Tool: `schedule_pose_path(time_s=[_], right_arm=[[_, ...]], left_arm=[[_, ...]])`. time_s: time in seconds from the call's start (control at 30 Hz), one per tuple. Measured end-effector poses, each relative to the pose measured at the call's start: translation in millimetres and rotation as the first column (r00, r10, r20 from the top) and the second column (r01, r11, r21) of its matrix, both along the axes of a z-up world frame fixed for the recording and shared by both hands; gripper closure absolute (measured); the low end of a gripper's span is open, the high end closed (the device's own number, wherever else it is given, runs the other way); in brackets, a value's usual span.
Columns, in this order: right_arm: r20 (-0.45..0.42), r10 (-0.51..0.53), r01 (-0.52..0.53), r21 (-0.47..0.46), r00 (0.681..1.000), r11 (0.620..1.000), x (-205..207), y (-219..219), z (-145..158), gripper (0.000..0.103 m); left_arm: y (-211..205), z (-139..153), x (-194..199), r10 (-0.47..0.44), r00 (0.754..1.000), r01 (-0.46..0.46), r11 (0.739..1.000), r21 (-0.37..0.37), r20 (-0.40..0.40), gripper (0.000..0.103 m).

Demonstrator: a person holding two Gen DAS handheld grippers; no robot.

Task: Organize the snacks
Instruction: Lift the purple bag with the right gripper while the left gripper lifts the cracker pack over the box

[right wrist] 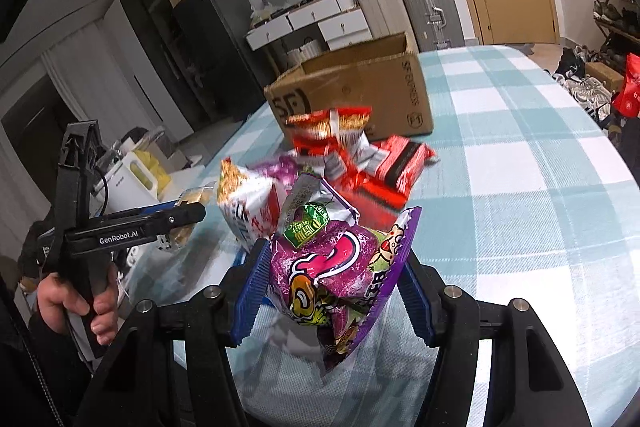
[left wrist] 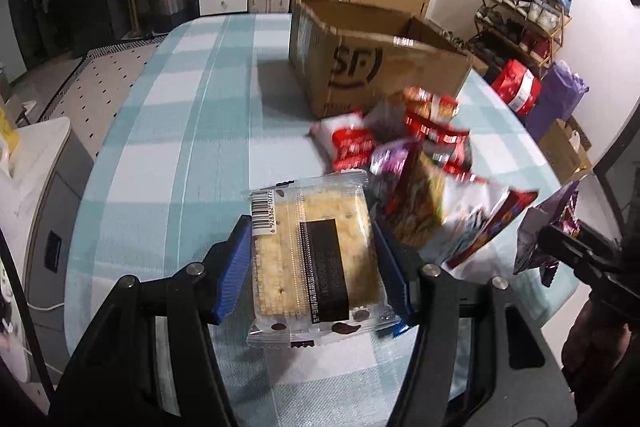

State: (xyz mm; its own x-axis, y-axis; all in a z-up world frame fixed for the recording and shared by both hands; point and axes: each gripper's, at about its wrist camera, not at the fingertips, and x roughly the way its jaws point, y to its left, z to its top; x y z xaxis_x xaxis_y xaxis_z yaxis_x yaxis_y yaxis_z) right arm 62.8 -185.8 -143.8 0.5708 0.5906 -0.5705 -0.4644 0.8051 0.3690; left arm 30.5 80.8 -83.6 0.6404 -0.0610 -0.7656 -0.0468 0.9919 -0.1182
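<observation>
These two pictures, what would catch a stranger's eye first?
Each handheld gripper grips a snack: the left gripper a clear-wrapped cracker pack, the right gripper a purple candy bag. Beyond them a heap of red snack packets lies on the checked tablecloth, before an open cardboard box.

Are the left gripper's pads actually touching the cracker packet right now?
Touching. The left wrist view shows the cracker packet clamped in the left gripper, both blue pads pressed flat against its sides, no gap visible.
</observation>
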Motion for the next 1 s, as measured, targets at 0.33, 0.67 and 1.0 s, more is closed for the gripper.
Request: schedule_pose_path(time_s=[0.33,0.67,1.0], right_arm=[[0.066,-0.017,0.015,0.025,0.998,1.000,20.4,-8.1,39.5,0.041],[0.123,0.017,-0.022,0.038,0.992,0.999,62.6,7.1,78.9,0.041],[0.122,0.047,-0.052,0.041,0.991,0.998,134.1,34.7,107.9,0.041]], left_arm=[[-1.4,43.2,27.0,-0.050,0.998,0.051,0.999,-0.008,0.046,0.046],[-20.0,78.6,70.1,-0.117,0.989,0.118,0.993,-0.001,0.092,0.046],[-32.1,99.0,143.6,-0.143,0.986,0.141,0.990,0.020,0.088,0.046]])
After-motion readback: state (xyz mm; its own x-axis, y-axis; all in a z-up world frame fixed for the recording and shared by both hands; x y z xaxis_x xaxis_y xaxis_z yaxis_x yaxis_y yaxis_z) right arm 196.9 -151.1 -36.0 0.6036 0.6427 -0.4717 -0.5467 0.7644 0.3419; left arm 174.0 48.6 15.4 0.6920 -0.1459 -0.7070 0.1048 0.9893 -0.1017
